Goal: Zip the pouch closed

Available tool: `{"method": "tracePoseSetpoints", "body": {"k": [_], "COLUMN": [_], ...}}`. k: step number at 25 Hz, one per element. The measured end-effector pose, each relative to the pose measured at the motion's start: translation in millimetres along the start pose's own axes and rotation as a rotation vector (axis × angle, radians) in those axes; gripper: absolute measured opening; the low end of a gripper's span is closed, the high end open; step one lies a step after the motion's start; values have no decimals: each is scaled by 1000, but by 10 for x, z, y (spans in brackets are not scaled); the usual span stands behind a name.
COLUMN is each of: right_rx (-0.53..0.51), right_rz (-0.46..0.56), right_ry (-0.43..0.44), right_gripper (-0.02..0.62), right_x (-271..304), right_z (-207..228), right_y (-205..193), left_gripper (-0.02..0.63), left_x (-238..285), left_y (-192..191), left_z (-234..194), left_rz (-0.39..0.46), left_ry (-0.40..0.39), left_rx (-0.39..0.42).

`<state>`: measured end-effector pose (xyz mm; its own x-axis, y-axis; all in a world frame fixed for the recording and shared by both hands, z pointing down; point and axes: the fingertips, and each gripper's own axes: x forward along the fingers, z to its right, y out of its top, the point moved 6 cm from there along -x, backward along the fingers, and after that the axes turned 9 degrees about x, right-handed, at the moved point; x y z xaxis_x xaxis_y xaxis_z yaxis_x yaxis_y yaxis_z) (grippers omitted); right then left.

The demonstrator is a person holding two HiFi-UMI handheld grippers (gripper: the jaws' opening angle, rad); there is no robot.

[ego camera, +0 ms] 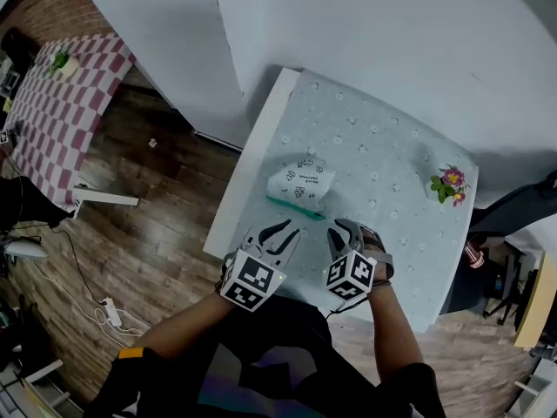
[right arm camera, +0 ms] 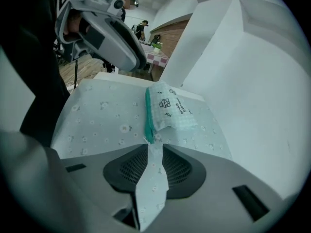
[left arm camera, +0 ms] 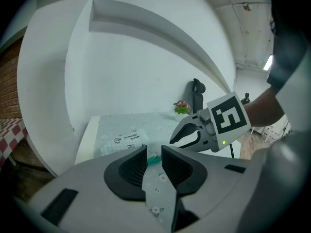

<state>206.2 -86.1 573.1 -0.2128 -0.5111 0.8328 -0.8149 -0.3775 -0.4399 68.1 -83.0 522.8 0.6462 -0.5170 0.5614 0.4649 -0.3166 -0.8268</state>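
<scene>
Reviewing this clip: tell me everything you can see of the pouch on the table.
The pouch is small, soft and pale, finely checked, with dark print on top. A green zipper runs along its edge nearest the person. Whether the zipper is shut cannot be told. It lies on the flowered tablecloth. The left gripper and right gripper stand short of it, jaws apart, not touching.

Table w/ floral cloth: pouch lies just ahead of left gripper & right gripper; flowers well beyond right gripper, to its right
</scene>
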Motion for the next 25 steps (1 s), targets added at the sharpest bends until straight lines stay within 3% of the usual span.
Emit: {"method": "tracePoseSetpoints", "body": {"k": [10,14,18,22,25], "right_rx": [-154,-135,3,292,480], "right_rz": [-98,-106,-78,26,112], "right_ry": [37,36,104,237,291], "right_gripper": [109,37,25,23,21], "right_x": [377,377,165,-162,-364], "right_z": [-60,-44,2,81,156], "right_y": [-31,-3,102,311,483], "left_gripper": [91,91,91,91,91], "left_x": [40,34,26,26,17], "left_y": [-69,-83,-46,-8,40], "left_z": [42,16,-15,-12,-28], "left_rz": [-35,-33,-26,-21,-5], "left_ry": [-31,-51,-85,-142,-174], "left_rx": [19,39,71,110,135]}}
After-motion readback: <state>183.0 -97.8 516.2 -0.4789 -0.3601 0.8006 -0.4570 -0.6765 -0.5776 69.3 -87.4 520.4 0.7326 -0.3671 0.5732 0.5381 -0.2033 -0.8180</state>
